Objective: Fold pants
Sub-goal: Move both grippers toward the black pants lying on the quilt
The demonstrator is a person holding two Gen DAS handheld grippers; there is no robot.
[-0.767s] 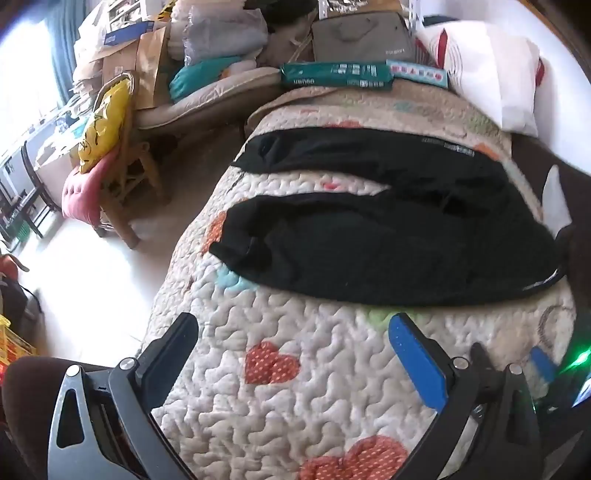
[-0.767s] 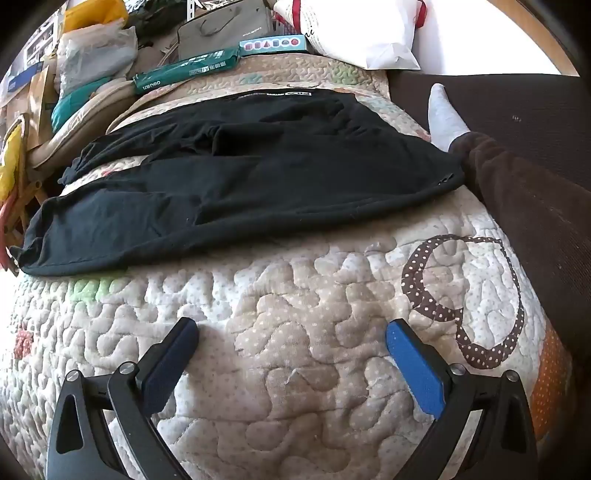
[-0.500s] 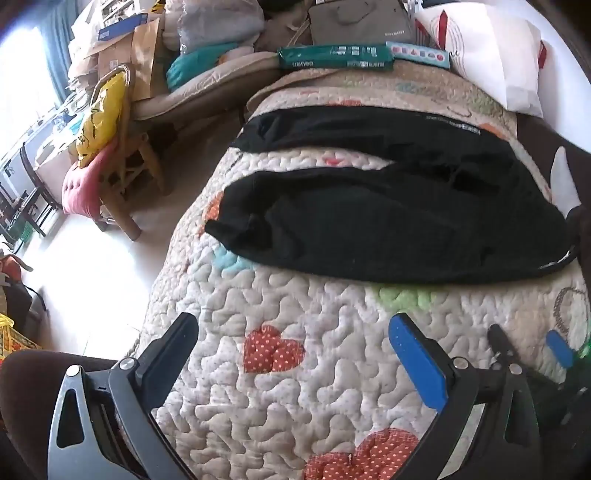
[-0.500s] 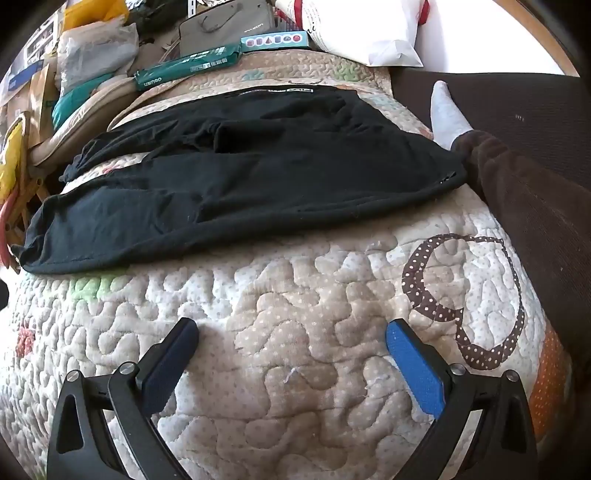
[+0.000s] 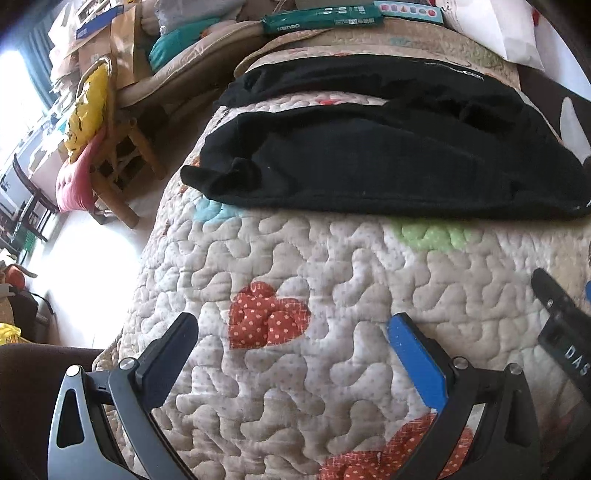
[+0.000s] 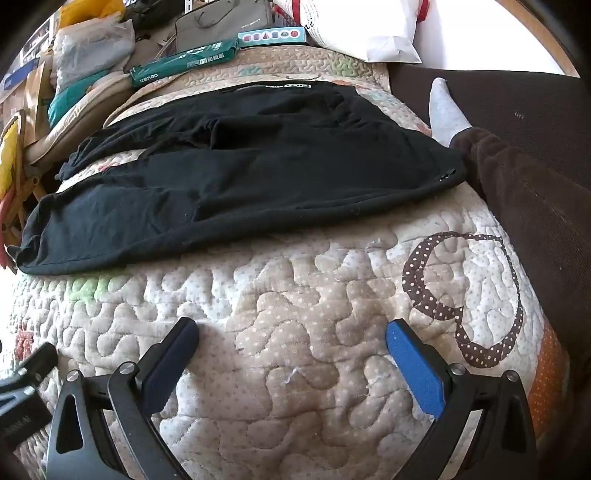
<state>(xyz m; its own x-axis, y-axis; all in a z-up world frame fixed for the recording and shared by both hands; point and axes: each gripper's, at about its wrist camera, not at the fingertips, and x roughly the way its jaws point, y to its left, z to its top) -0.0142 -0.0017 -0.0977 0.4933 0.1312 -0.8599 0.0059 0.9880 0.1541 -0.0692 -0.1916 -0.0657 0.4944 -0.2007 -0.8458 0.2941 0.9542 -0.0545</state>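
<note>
Scene: Black pants lie spread flat across a quilted bedspread patterned with hearts, both legs running toward the left edge of the bed.

Pants, left wrist view: The near leg's cuff is bunched and slightly folded near the quilt's left edge; the far leg lies parallel behind it, a strip of quilt showing between the two.

Pants, right wrist view: The same pants show their waistband end, with white lettering on the far side and a corner reaching toward a dark-sleeved leg in a white sock.

Left gripper: Tongs spread wide, holding nothing, hovering over a red dotted heart on the quilt, short of the pants' near hem.

Right gripper: Tongs likewise spread wide and empty, above bare quilt beside a brown dotted ring motif, short of the pants.

Only in the left view: A wooden chair stacked with yellow and pink cushions beside the bed, a sunlit floor, and part of the other gripper's black frame at the right edge.

Only in the right view: A grey bag and a white pillow at the head of the bed, plus a dark brown sofa surface to the right.

In both views: A green box lies at the far end of the quilt, beyond the pants.
</note>
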